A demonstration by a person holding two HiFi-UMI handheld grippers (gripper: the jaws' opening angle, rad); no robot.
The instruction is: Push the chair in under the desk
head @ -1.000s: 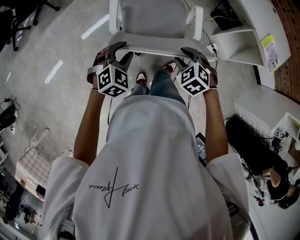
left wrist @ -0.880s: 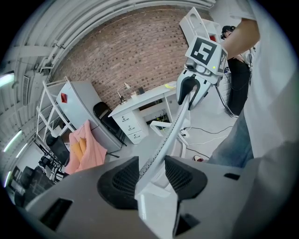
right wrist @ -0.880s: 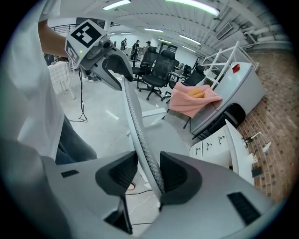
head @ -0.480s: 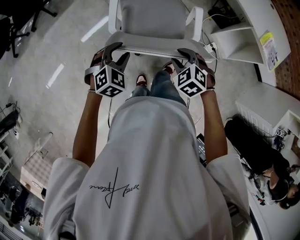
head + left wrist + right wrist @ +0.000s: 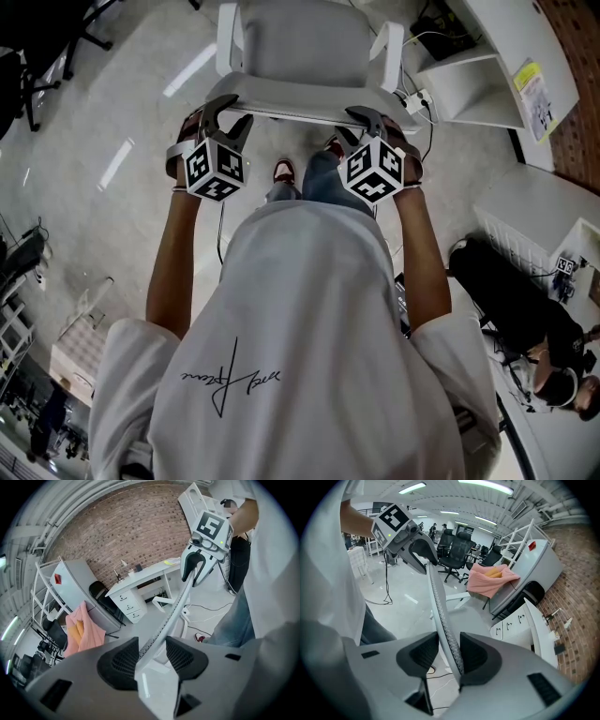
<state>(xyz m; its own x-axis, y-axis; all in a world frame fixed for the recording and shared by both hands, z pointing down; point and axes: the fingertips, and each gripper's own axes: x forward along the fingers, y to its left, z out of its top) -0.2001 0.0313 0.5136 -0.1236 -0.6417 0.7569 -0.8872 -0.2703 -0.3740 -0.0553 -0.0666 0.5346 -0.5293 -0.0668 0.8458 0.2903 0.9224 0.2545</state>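
Note:
The white chair [image 5: 291,42] stands just ahead of me, its backrest's top edge [image 5: 300,94] running across the head view. My left gripper [image 5: 230,111] straddles that edge near its left end. In the left gripper view the edge [image 5: 173,613] passes between the pads with a gap on one side. My right gripper [image 5: 373,120] sits near the edge's right end. Its jaws have just been closing, and the edge [image 5: 438,602] fills the space between its pads. A white desk [image 5: 487,84] stands at the upper right.
My shoes [image 5: 283,171] are on the grey floor below the backrest. A power strip and cables [image 5: 417,97] lie by the desk. A person [image 5: 525,319] sits at the lower right. Black office chairs [image 5: 457,545] and a pink cloth [image 5: 490,581] on a tilted cabinet stand farther off.
Both grippers and the chair's backrest have shifted slightly up and left in the head view. The floor and the desk have slid beneath them as I stepped along.

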